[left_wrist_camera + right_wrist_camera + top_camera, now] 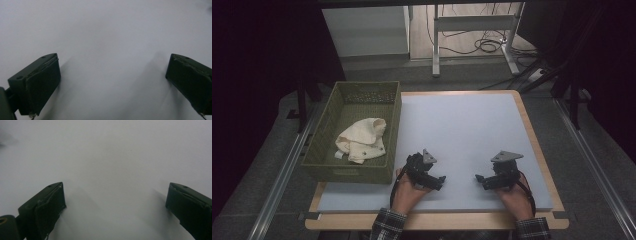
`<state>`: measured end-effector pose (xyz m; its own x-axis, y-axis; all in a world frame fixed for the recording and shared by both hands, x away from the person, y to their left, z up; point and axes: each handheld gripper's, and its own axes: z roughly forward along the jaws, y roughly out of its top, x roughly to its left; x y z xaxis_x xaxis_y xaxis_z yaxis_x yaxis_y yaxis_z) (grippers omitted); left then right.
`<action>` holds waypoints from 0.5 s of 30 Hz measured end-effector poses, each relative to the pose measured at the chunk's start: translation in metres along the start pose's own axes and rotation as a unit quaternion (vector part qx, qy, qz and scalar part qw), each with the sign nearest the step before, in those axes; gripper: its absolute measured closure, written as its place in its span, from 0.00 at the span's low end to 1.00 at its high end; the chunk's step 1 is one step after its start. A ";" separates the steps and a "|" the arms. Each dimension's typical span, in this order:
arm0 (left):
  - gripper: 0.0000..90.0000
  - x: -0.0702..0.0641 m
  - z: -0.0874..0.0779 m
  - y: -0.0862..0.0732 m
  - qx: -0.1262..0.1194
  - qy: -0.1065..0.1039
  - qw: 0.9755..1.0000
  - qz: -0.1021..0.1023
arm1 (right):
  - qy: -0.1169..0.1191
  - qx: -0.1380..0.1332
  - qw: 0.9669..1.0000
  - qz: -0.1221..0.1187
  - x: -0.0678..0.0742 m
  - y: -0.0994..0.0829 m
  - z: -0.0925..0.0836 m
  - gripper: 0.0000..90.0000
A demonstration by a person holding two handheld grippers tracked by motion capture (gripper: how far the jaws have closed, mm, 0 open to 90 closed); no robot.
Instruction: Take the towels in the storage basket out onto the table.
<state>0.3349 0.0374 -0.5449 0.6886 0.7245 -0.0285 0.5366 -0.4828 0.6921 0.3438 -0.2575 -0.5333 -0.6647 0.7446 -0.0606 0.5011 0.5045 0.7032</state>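
High view: both tools rest on the pale sheet covering the surface, near its front edge. Left tool sits just right of the green basket, near the basket's front right corner; right tool is further right of the basket, well apart from the left one, tips pointing toward each other. Basket stands at the sheet's left edge w/ a cream cloth bunched inside, toward its front half, touching no tool. Neither gripper view takes in basket or cloth. Left gripper view: left tool w/ black jaws spread wide, nothing between, bare pale sheet under them. Right gripper view: same story, right tool jaws wide apart, holding nothing, just the sheet below. Jaw spread is hard to read in the high view; the gripper views settle it. Hands in plaid cuffs hold each tool. Beyond the basket, past the surface's far edge: metal frame legs and loose cables on the floor. Basket's near wall stands between left tool and cloth.
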 end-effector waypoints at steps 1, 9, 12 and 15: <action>0.00 0.000 0.000 0.000 0.001 -0.001 1.000 0.000 | 0.000 0.000 1.000 0.000 0.000 0.000 0.000 0.03; 0.00 0.001 0.001 0.001 0.005 -0.005 1.000 -0.006 | 0.000 0.000 1.000 0.000 0.000 0.000 0.000 0.03; 0.00 0.001 0.001 0.001 0.004 -0.004 1.000 -0.006 | 0.000 0.000 1.000 0.000 0.000 0.000 0.000 0.03; 0.00 0.001 0.001 0.001 0.004 -0.004 1.000 -0.006 | 0.000 0.000 1.000 0.000 0.000 0.000 0.000 0.03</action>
<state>0.3364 0.0374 -0.5448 0.6861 0.7262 -0.0435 0.5489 -0.4775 0.6861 0.3437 -0.2575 -0.5333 -0.6649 0.7445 -0.0612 0.5003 0.5047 0.7036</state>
